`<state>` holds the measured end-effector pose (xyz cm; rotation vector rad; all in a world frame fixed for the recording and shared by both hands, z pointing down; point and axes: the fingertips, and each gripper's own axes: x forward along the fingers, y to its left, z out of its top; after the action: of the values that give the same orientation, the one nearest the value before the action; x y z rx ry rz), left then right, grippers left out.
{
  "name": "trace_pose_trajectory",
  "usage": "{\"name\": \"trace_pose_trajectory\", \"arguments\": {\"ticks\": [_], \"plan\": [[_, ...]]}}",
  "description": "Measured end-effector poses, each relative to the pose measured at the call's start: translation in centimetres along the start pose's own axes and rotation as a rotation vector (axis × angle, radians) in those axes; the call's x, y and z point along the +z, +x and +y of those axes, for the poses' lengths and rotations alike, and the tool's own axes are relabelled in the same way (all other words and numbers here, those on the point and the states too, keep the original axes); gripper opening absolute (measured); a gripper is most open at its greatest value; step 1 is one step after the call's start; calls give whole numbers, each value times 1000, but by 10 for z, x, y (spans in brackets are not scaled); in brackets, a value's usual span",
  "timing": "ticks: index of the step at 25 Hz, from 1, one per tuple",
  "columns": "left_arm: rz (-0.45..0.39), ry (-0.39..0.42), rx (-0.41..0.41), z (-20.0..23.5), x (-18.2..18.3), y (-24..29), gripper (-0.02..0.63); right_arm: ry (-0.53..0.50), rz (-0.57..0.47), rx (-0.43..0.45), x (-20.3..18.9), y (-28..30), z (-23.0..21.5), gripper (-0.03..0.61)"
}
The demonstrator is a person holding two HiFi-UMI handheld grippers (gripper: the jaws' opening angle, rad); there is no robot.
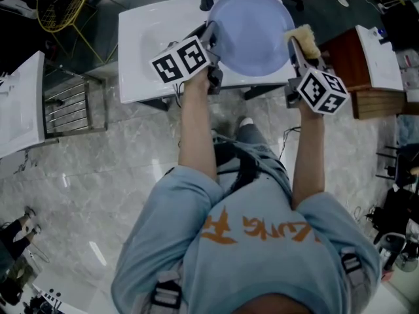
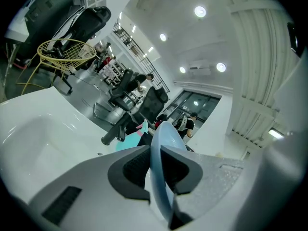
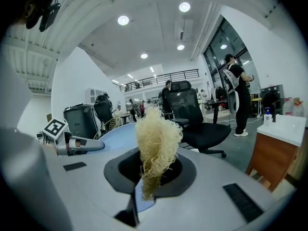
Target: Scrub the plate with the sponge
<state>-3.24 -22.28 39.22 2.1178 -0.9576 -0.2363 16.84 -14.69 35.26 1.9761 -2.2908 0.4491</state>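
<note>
Plate and sponge held up over the sink

The left gripper (image 2: 157,171) is clamped on the left rim of the pale blue plate (image 1: 252,31), holding it above the far right part of the white sink (image 1: 141,41). The right gripper (image 3: 151,177) pinches the straw-coloured, stringy sponge (image 3: 157,141), which sits just beside the plate's right rim; contact between them is unclear.

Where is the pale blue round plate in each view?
Head view: pale blue round plate at top centre.
Left gripper view: plate edge-on at lower centre, between the jaws.
Right gripper view: plate left of centre, beside the yellow fibrous sponge.
Shared landmark: left gripper clamped on its rim.
</note>
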Motion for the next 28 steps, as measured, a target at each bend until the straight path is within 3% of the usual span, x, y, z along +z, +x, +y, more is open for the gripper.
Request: {"name": "trace_pose_trajectory", "arguments": {"ticks": [16, 28], "plan": [[27, -17, 19, -11, -19, 44, 44, 129, -161, -81, 14, -5, -82, 32], [81, -77, 90, -14, -69, 101, 44, 237, -168, -77, 0, 12, -164, 32]]}}
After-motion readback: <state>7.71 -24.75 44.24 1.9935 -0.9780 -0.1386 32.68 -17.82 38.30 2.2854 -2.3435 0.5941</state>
